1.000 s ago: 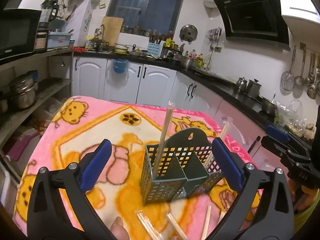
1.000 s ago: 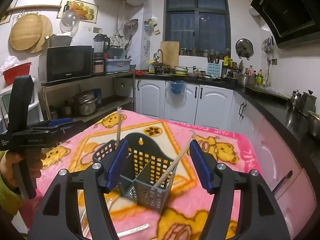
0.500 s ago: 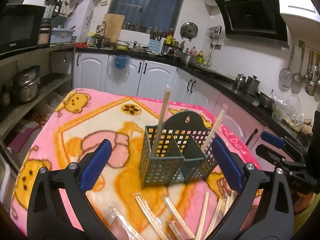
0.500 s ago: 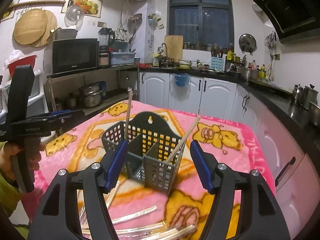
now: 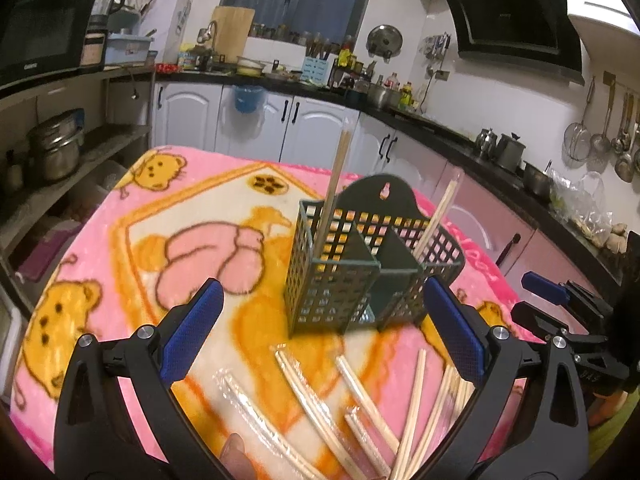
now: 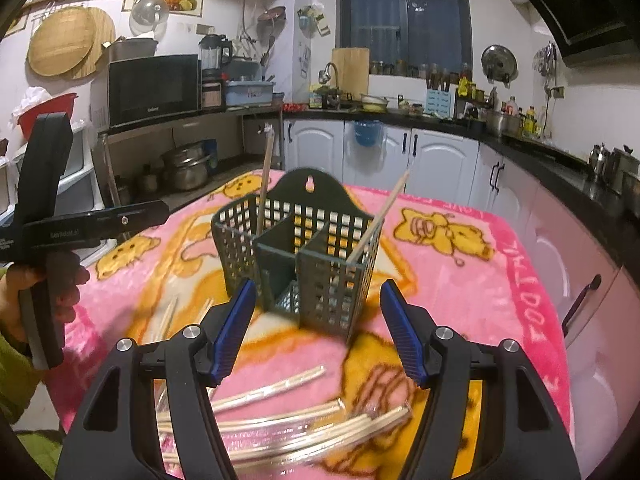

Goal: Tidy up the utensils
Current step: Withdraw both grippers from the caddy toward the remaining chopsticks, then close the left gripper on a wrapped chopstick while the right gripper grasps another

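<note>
Plainly both grippers, left gripper (image 5: pixel 320 332) and right gripper (image 6: pixel 318 320), gape empty (wrapped chopsticks (image 6: pixel 280 416) below).

Your left gripper (image 5: pixel 324 328) points forward and somewhat downward, its blue-padded jaws spread wide with nothing between them. Your right gripper (image 6: pixel 318 322) points the same way, jaws likewise apart and empty. Your left hand (image 6: pixel 38 292) wraps the left gripper's handle.

Microwave (image 6: pixel 154 88), pink bear blanket (image 5: pixel 120 264)
</note>
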The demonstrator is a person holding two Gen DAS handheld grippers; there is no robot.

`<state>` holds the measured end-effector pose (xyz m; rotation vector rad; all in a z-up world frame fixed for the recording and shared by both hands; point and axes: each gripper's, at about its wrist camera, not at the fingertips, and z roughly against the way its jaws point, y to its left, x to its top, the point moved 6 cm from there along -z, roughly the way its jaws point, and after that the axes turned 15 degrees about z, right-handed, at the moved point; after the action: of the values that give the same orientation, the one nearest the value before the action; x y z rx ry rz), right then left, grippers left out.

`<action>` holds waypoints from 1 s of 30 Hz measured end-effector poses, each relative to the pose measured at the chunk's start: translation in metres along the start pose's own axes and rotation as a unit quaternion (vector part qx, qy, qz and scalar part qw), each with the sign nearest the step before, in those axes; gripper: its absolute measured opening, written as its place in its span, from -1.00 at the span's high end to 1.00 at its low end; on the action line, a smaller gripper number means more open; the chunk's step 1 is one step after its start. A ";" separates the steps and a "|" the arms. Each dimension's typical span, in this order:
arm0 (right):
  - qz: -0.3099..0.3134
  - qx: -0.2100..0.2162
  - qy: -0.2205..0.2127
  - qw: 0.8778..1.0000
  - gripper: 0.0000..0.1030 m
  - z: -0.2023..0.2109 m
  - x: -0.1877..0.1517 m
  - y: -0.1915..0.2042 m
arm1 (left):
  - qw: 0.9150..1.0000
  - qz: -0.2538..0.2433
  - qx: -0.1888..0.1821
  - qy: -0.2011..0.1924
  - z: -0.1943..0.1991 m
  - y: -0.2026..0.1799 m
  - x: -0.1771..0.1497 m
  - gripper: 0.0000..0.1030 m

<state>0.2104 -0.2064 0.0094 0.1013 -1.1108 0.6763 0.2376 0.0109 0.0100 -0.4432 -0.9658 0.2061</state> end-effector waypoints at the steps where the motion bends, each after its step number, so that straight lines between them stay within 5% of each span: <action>1: -0.001 0.002 0.004 1.000 -0.21 -0.001 -0.004 0.001 | 1.000 0.000 0.000 0.005 -0.001 0.001 -0.003 -0.79; 18: -0.021 0.034 0.068 0.997 -0.21 -0.024 -0.053 0.006 | 0.997 0.005 0.025 0.077 -0.029 0.017 -0.044 -0.77; 30: -0.036 0.074 0.125 0.989 -0.05 -0.070 -0.072 0.003 | 0.987 0.023 0.041 0.151 -0.065 0.039 -0.069 -0.10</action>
<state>0.2450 -0.2084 -0.0848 0.1783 -0.8126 0.6854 0.2541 0.0029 -0.0907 -0.4075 -0.6479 0.2120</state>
